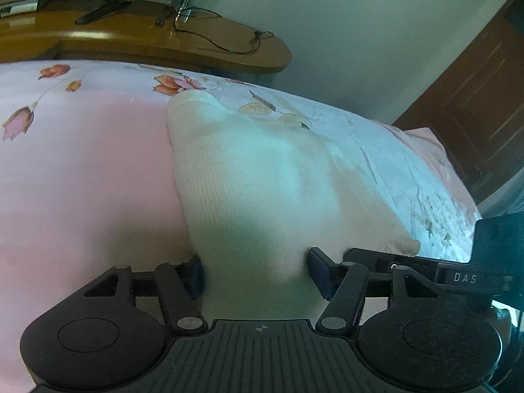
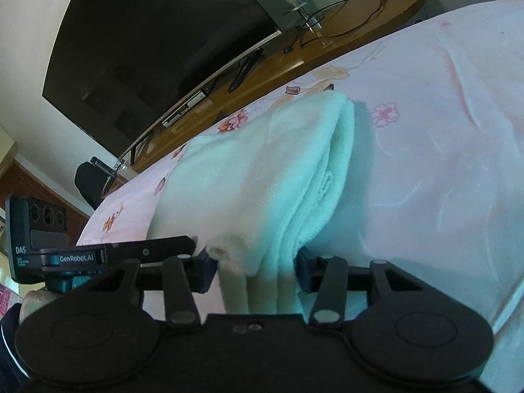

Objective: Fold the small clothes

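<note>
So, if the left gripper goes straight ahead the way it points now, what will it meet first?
The white knitted garment: it already lies between the left gripper fingers and stretches ahead. Beyond it comes the floral bedsheet, though depth is hard to judge.

The right gripper clamps the near edge of a folded white garment lying on the floral bed.
</note>
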The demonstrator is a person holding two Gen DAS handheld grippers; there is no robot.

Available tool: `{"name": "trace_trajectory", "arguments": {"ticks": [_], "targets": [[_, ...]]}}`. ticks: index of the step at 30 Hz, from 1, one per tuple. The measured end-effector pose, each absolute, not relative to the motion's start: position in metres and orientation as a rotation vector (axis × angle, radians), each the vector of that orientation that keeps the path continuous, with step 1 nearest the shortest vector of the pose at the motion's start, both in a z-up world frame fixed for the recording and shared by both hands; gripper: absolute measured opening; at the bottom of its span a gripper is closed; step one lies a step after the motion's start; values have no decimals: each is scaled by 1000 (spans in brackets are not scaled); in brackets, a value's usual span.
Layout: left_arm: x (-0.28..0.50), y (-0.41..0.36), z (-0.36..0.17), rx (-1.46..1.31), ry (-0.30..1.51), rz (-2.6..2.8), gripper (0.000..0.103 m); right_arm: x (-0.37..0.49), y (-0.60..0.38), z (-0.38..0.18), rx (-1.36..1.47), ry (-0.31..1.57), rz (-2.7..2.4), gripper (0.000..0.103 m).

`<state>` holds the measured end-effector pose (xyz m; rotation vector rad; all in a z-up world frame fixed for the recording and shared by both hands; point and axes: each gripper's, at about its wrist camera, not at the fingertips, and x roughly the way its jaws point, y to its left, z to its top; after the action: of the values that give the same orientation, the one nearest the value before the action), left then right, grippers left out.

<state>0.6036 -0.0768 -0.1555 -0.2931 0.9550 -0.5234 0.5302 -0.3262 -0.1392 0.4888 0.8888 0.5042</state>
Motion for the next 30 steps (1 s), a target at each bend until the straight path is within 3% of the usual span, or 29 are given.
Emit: {"name": "trace_trajectory", "arguments": {"ticks": [9,16,30], "targets": [[594,-84,-140,-207,903,-498,41,515,-309,-131,436,819,457,34],[581,-60,-116,-219,872,-533,38,503,-292,-102,423,787,469,33],[519,154,-84,-178,859,-434,38,483,-109,-83,437,799,568,33]]}}
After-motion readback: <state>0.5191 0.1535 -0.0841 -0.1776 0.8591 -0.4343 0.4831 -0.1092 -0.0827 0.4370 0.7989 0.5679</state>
